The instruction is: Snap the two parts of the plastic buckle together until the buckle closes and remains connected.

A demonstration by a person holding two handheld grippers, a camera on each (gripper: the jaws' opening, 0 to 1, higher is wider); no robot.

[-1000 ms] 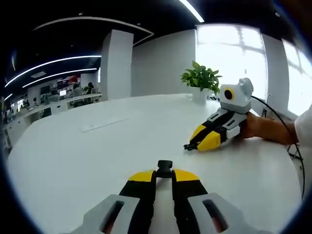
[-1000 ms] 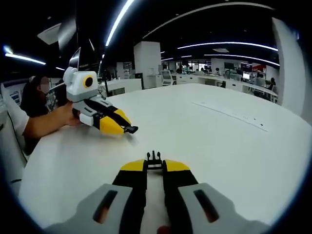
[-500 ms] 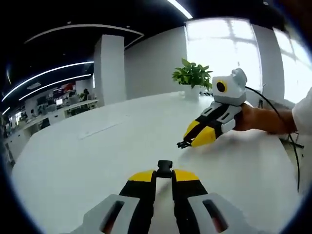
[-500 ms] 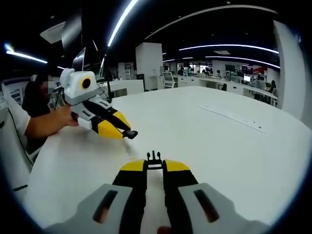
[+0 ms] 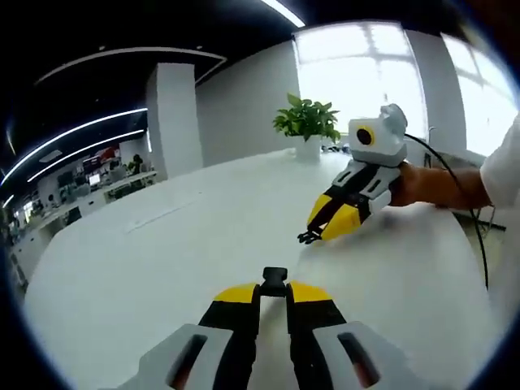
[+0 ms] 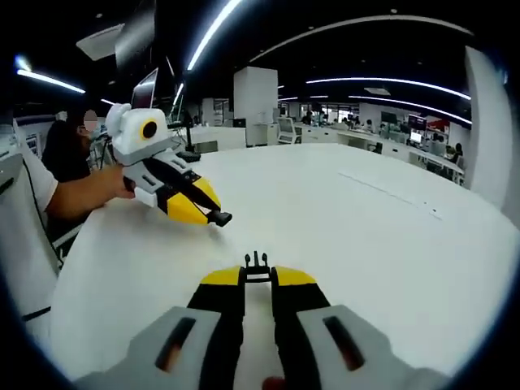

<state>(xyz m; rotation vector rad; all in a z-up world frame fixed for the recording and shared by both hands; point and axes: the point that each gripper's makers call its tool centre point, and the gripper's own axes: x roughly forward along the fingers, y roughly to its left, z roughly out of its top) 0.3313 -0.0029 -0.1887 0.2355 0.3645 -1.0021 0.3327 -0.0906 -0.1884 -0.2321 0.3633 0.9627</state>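
The white table lies bare and open between the two grippers, so either could cross it freely. In the left gripper view, a potted plant stands at the far edge and a black cable trails along the right side.

Smooth matt white table, black plastic buckle part.

The buckle is in two separate black plastic parts, well apart above a white table. The socket half is a small blocky piece pinched at the tip of the left gripper, sticking out forward. The pronged half, with thin tines pointing forward, is pinched at the tip of the right gripper
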